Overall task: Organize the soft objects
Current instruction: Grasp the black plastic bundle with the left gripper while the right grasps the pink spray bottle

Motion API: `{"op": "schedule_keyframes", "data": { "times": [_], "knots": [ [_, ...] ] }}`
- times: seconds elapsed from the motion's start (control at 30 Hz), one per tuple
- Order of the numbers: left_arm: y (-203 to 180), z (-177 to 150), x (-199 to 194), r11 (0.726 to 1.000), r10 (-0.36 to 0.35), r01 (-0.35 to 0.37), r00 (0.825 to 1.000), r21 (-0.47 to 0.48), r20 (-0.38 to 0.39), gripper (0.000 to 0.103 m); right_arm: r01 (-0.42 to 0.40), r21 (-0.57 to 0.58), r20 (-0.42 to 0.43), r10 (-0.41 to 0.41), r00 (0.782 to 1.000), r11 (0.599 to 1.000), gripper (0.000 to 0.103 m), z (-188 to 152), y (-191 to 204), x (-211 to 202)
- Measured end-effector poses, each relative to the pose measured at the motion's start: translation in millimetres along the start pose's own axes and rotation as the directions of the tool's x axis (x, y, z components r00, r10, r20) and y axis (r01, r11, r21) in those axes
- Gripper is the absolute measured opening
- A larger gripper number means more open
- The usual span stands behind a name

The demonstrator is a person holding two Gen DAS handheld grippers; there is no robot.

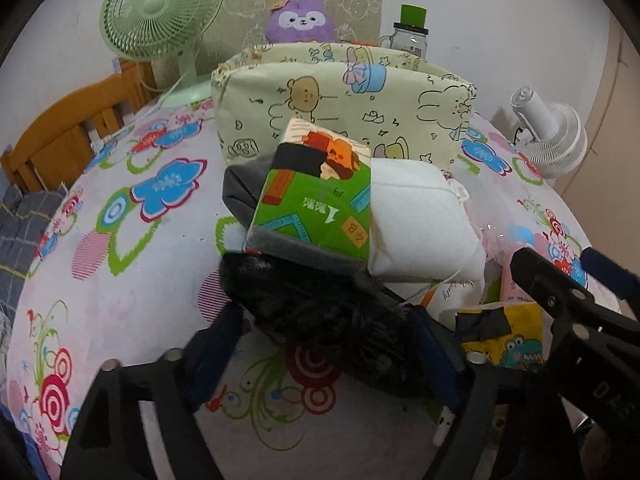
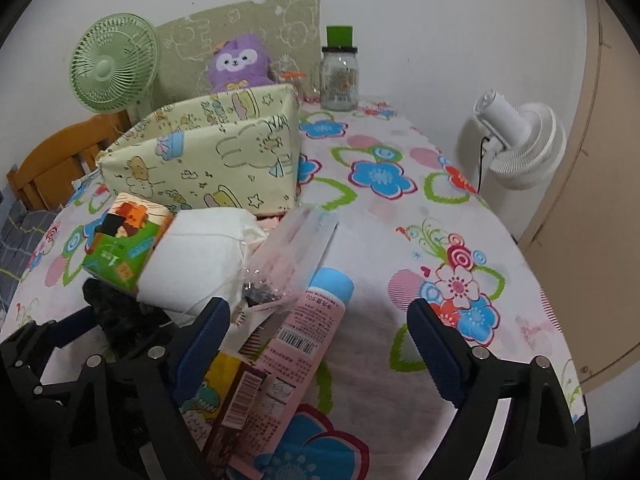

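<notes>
In the left wrist view a black fluffy thing (image 1: 320,320) fills the gap of my left gripper (image 1: 322,312), and both blue pads rest against its sides. Behind it lie a green tissue pack (image 1: 316,200) and a white cloth pouch (image 1: 420,224), in front of a pale yellow cartoon-print fabric bin (image 1: 340,96). A purple plush (image 1: 302,20) sits behind the bin. My right gripper (image 2: 318,304) stands open over a pink tube with a blue cap (image 2: 316,320), with its right pad well clear of the tube. A yellow dinosaur packet (image 1: 504,340) lies beside it.
The table (image 2: 400,240) has a floral cloth. At the back stand a green fan (image 1: 160,12) and a glass jar with a green lid (image 1: 410,32). A white fan (image 1: 552,136) is at the right edge. A wooden chair back (image 1: 60,132) is on the left. A clear plastic bag (image 2: 296,236) lies in the pile.
</notes>
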State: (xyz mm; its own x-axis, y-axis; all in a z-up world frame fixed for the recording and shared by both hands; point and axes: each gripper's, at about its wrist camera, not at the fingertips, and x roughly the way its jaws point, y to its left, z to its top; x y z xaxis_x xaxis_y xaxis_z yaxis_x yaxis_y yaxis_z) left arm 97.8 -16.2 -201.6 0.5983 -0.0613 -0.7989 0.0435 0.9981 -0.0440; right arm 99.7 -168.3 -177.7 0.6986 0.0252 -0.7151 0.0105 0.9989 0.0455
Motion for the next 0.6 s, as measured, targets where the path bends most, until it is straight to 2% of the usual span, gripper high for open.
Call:
{"op": "schedule_keyframes", "data": {
  "times": [0.1, 0.27, 0.5, 0.6],
  "knots": [
    [2.9, -1.1, 1.6, 1.0, -0.014, 0.014, 1.0, -0.012, 0.0, 0.073, 0.005, 0.013, -0.015, -0.005, 1.0, 1.0, 0.089, 0.1, -2.1, 7.4],
    [6.5, -3.2, -1.4, 1.0, -0.01, 0.01, 1.0, 0.015, -0.007, 0.068, 0.01, 0.028, -0.07, -0.008, 0.998, 1.0, 0.076, -3.6, -4.3, 19.9],
    [11.2, -4.1, -3.3, 1.0, 0.021, -0.021, 1.0, 0.023, -0.011, 0.071, -0.02, 0.08, -0.112, 0.029, 0.993, 0.997, 0.064, -8.4, -2.5, 31.0],
    [5.3, -3.3, -1.2, 0.999, 0.039, -0.039, 0.999, 0.038, -0.003, 0.072, -0.006, 0.07, -0.111, 0.014, 0.994, 0.998, 0.06, -7.9, 5.0, 32.7]
  ]
}}
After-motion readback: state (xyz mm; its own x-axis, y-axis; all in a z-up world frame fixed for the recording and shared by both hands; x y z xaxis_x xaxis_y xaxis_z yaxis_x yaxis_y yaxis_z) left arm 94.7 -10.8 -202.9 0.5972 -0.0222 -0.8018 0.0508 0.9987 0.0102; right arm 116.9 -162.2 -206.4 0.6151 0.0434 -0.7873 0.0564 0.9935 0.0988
